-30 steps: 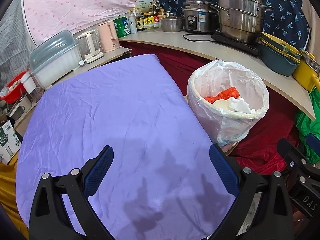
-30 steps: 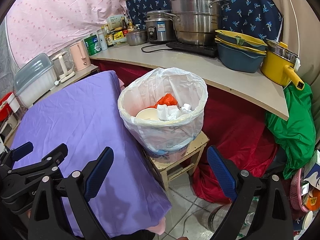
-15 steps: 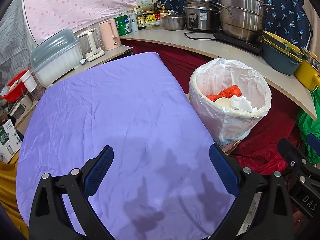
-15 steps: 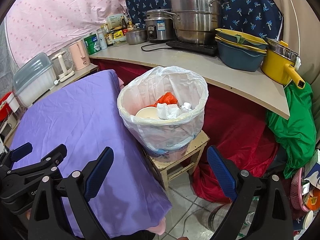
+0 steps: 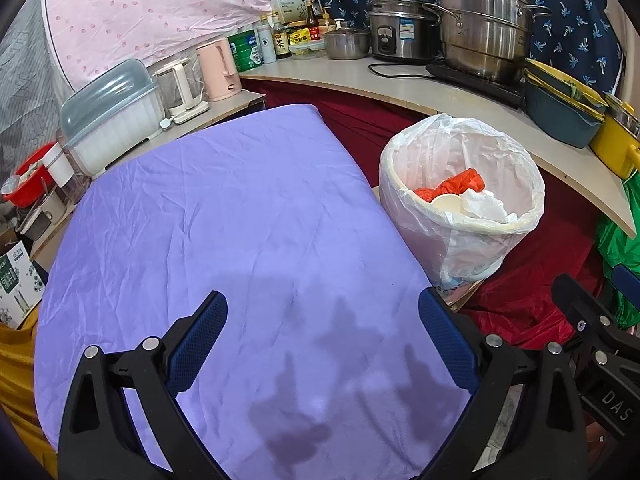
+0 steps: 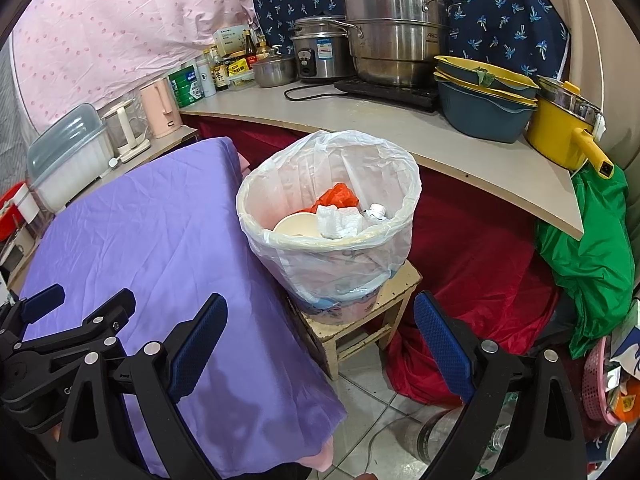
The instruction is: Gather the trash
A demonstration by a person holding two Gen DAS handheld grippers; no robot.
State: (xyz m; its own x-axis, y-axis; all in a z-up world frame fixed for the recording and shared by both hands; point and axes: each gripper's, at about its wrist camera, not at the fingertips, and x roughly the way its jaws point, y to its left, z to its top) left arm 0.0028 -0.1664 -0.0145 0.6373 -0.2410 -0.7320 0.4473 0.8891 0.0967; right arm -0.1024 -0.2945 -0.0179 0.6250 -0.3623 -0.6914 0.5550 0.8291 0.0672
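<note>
We log both grippers empty. The left gripper hangs over the purple-covered tabletop, jaws spread wide, nothing between them. The right gripper is equally wide and aims at the lined trash bin, which stands on a small stool just beside the tabletop's edge. Inside the bin we see an orange bag, a pale cup and crumpled tissue. No loose trash shows on the tabletop. We judge collection essentially finished; the next move calls for checking for leftover scraps, or gathering the liner's rim.
</note>
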